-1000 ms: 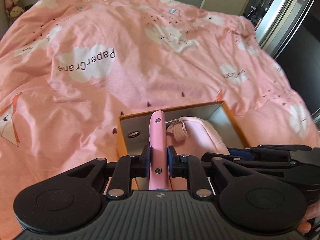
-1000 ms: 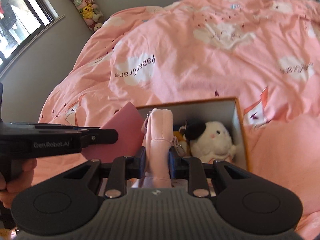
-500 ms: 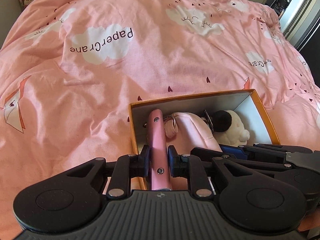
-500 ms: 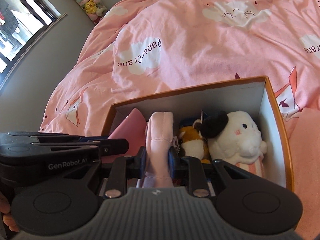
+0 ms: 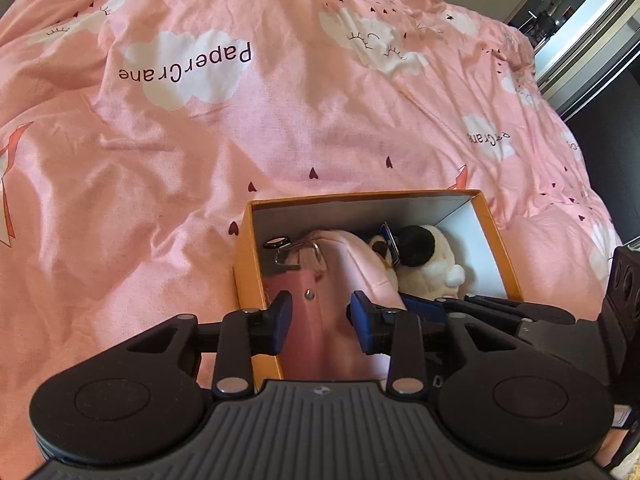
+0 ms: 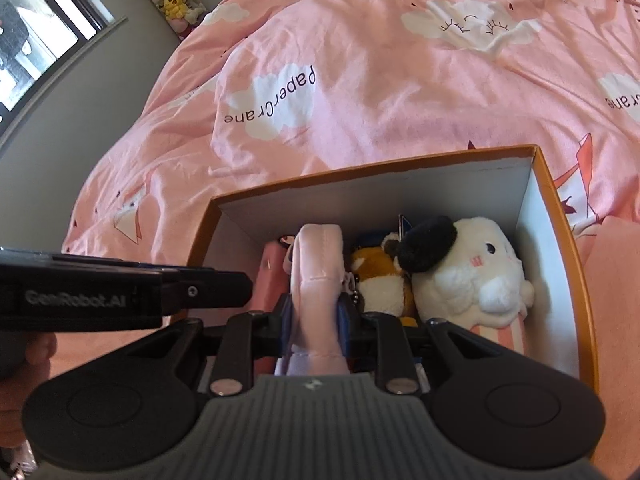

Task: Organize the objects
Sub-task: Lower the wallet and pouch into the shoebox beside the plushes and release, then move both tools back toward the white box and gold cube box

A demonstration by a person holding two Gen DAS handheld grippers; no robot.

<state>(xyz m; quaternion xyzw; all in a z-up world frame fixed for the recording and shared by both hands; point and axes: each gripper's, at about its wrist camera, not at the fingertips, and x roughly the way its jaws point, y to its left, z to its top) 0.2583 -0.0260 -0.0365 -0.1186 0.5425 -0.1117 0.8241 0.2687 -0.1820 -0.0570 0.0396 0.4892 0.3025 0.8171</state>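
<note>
The flat pink case [image 5: 298, 312] now stands on edge inside the orange box [image 5: 244, 264], against its left wall, with its metal clip at the far end near the back wall. A second ago the left gripper [image 5: 320, 318] pinched this case above the box's near edge; its jaws have just been opening, and they now stand spread with the case loose between them, the blue pads clear of its sides. I judge the case delivered, so that hand's next job is simply to back out without dragging it.

Just beside the case, towards the middle of the box, is the pale pink pouch [image 6: 318, 280]. The right gripper [image 6: 316, 320] is closed on it, the pads pressing its soft sides, and it sits lower in the box than a second ago. It looks nearly seated but is not released yet.

Right of the pouch lie a small orange plush toy [image 6: 376, 276] and a white plush toy [image 6: 476, 276] with a black ear, filling the box's right half up to the right wall. The box itself rests on a pink bedcover [image 5: 280, 120] printed with clouds.

The box is tightly packed, so the pouch may spring up once let go.
</note>
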